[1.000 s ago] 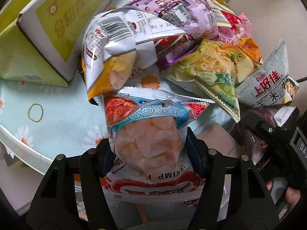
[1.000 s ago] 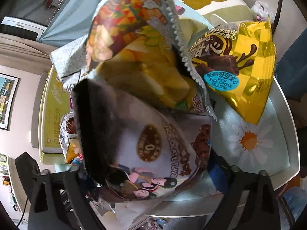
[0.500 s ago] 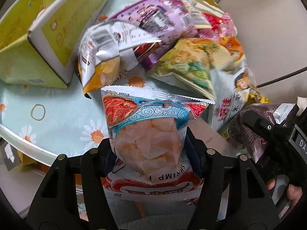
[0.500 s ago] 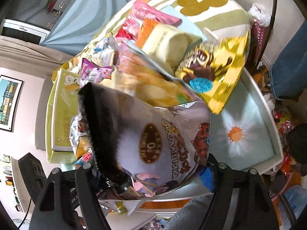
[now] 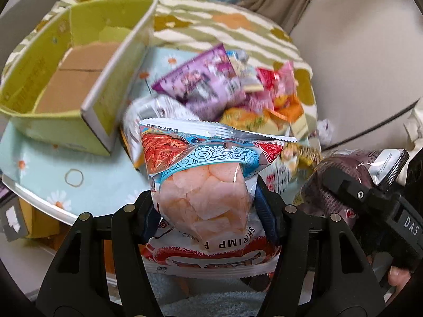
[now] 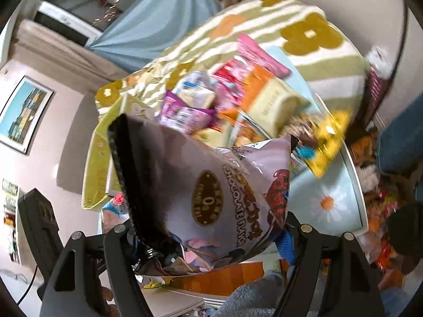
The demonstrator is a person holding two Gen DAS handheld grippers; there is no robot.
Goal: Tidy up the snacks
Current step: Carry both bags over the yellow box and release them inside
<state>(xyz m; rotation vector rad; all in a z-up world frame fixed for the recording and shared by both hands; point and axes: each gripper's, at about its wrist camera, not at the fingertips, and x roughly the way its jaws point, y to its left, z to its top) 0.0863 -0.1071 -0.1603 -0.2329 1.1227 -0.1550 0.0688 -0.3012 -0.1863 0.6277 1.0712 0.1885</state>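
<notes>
My left gripper (image 5: 206,208) is shut on a shrimp cracker bag (image 5: 203,163), clear in the middle with pink crackers showing, held upright above the table. My right gripper (image 6: 208,232) is shut on a pale purple chocolate flavour bag (image 6: 201,179), also lifted off the pile. In the left wrist view the right gripper (image 5: 357,192) hangs close at the right with its dark bag (image 5: 325,169). An open green box (image 5: 66,89) with a bare cardboard floor stands at the back left. The snack pile (image 5: 211,84) lies beyond both held bags.
The daisy-patterned tray table (image 5: 39,198) carries the box and the pile. A yellow cocoa bag (image 6: 325,137) lies at the pile's right edge. A flowered striped blanket (image 6: 330,60) sits behind the table. A person's fingers (image 5: 396,280) hold the right gripper's handle. Clutter lies right of the table.
Both grippers have risen with their bags, so the table, box and pile look smaller and lower. The orange-yellow bag that lay over the chocolate bag has slid off onto the pile.
</notes>
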